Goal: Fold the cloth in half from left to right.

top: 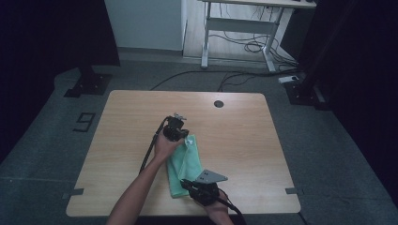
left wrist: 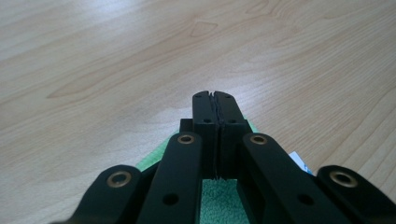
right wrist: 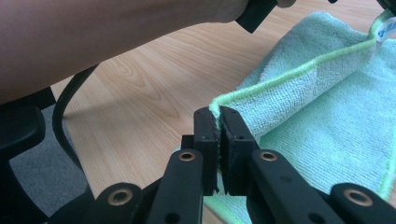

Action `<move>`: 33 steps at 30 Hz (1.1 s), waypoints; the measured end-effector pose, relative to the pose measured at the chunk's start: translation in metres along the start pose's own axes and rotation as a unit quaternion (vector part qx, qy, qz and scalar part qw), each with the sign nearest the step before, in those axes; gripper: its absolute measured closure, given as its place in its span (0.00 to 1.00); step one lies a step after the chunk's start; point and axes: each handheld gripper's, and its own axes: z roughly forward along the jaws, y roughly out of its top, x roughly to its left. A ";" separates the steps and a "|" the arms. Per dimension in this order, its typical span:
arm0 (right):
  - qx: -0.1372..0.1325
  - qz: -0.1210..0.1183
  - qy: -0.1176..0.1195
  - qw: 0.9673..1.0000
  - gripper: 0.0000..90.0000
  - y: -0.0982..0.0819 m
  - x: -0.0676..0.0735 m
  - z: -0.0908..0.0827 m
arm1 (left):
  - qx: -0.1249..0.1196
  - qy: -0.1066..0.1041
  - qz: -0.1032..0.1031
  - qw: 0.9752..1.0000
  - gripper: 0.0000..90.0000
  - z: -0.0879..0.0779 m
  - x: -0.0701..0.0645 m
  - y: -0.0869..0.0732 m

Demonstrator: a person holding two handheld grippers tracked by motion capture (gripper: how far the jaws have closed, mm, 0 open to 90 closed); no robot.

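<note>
Softly napped green terry towel (right wrist: 322,116) pinched in both black tools, left tool (left wrist: 215,95) and right tool (right wrist: 217,112)

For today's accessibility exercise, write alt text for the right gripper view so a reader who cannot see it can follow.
The right gripper has its two black jaws shut on the edge of a light green towel, which lies partly folded on a wooden table. A forearm crosses the top of the picture.

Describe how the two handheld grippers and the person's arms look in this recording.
Both the left gripper and the right gripper are black, with flat linkage bars on brass-coloured pivot rings and ridged rectangular pads. A grey three-cornered plate tops the right one. A black cable trails from the left gripper. The forearms are bare, with no sleeves or gloves visible.
</note>
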 end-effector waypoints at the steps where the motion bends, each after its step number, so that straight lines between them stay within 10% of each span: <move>1: 0.001 0.001 0.000 1.000 0.96 -0.001 0.000 0.000 | 0.000 -0.001 -0.001 1.000 0.98 0.001 -0.001 0.000; 33: 0.009 0.012 -0.013 1.000 0.96 -0.010 -0.010 -0.005 | 0.000 -0.001 -0.005 1.000 0.98 0.024 -0.005 0.002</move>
